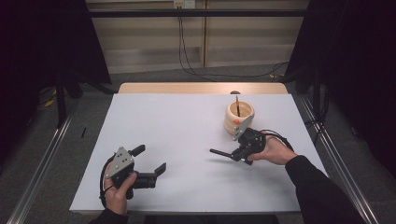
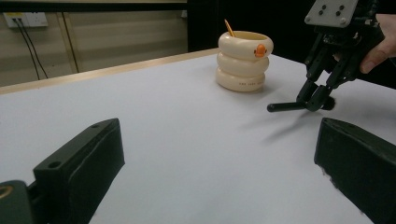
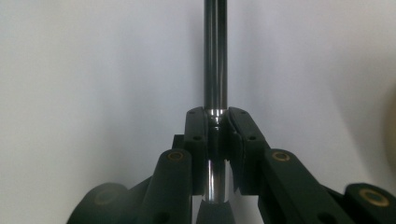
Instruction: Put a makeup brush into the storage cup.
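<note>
Jaws on right gripper (image 1: pixel 232 154) clamped tight on a slim black glossy pen (image 3: pixel 215 70), barrel running straight out ahead of them, low over the white matte tabletop (image 1: pixel 187 126). Left gripper (image 1: pixel 150 160) jaws wide apart, nothing betw. them, hovering just above same white sheet.

Right gripper view: close-up of pen shaft pinched betw. the two pads, w/ cream edge at far right. Left gripper view: pen seen side-on beyond its own jaws, sticking out level from right gripper, tip free of the table; shadow under it.

Past right gripper, just beside it: cream ring-stacked ceramic pen holder w/ orange duck face (image 1: pixel 239 118), upright, one thin brown pencil (image 1: pixel 237 105) leaning inside. Path from pen to holder open.

Farther: bare wooden table edge (image 1: pixel 201 87), grey carpet floor, beige panel wall w/ black cables (image 1: pixel 187 56) hanging, wall socket, dark curtains both sides, metal rails along the floor.
</note>
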Demonstrator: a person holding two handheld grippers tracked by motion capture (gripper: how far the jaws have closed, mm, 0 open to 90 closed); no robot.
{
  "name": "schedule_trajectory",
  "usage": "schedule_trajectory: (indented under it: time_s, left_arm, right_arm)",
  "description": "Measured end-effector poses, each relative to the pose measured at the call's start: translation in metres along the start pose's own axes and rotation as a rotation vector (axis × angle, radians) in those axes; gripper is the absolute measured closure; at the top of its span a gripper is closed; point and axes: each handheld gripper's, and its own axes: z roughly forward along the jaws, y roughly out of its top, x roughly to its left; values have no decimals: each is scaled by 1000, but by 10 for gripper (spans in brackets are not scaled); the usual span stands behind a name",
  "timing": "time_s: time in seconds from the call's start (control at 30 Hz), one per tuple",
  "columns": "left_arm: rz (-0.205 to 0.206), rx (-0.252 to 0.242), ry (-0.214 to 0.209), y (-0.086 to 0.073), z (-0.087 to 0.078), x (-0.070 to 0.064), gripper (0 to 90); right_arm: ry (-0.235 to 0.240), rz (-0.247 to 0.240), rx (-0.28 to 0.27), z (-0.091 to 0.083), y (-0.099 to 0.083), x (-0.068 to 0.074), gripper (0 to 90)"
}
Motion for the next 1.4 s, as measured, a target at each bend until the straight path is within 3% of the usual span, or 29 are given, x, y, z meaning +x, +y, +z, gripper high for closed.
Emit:
schedule_trajectory:
  time_s: [0.13, 0.4, 0.53, 0.57, 0.83, 1.4]
  left_arm:
    - [9, 5, 4, 0, 0, 0, 14]
    - [5, 2, -1, 0, 0, -1, 14]
    - [11, 4, 3, 0, 0, 0, 14]
    - [1, 2, 2, 0, 0, -1, 14]
    - [7, 3, -2, 0, 0, -1, 14]
    - [13, 1, -3, 0, 0, 0, 14]
  right_arm:
    - [-7, 51, -66, -4, -7, 0, 783]
    - [-31, 105, -170, -15, -17, 0, 783]
    - [-58, 117, -229, -21, -20, 3, 784]
    - [-41, 121, -250, -21, -20, 3, 783]
    - [-67, 130, -363, -29, -24, 7, 783]
    - [-120, 174, -559, -41, -40, 13, 783]
